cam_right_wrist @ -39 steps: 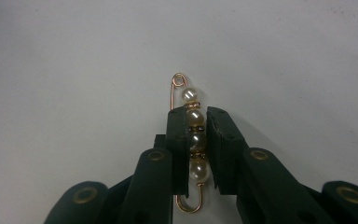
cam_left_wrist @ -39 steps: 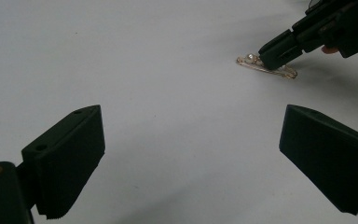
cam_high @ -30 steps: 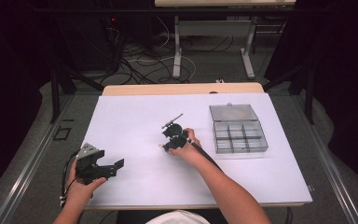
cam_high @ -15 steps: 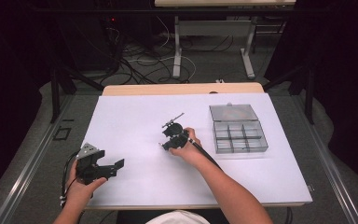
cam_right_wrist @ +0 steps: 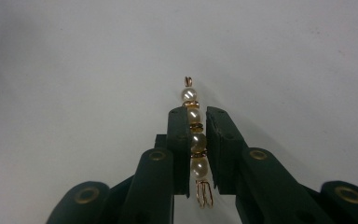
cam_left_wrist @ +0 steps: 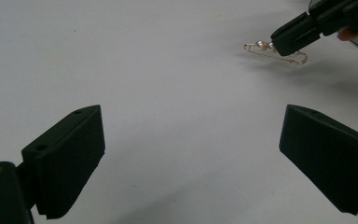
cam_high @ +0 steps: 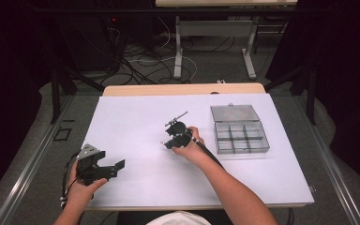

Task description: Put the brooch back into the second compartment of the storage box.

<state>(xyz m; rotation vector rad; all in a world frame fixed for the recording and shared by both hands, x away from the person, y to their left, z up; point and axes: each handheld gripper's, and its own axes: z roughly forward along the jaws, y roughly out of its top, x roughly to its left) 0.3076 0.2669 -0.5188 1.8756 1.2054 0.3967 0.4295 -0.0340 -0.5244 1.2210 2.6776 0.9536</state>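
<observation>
Near the middle of the white table (cam_high: 136, 187), my right gripper (cam_right_wrist: 197, 154) has its two black jaws drawn in close on a gold pin strung with pearls (cam_right_wrist: 193, 140). The pin (cam_left_wrist: 275, 51) runs lengthwise between the pads: one pearl and the small gold loop at its far end stick out past the jaw tips, the other pearls sit in the narrow gap, and the coiled wire end shows at the near side. From my left gripper's camera the same pin hangs at the tip of the right gripper (cam_left_wrist: 291, 39), close over the table, with its shadow just beneath it. From above, the right gripper (cam_high: 177, 137) points toward my left, and my hand (cam_high: 192, 147) is wrapped around its body.

My left gripper (cam_high: 115, 166) rests in my other hand (cam_high: 82, 190) at the near left part of the table, well apart from the pin, its jaws spread wide with nothing but bare table between them.

A clear compartment box (cam_high: 240, 133) with its lid open lies to the right of the right gripper.
</observation>
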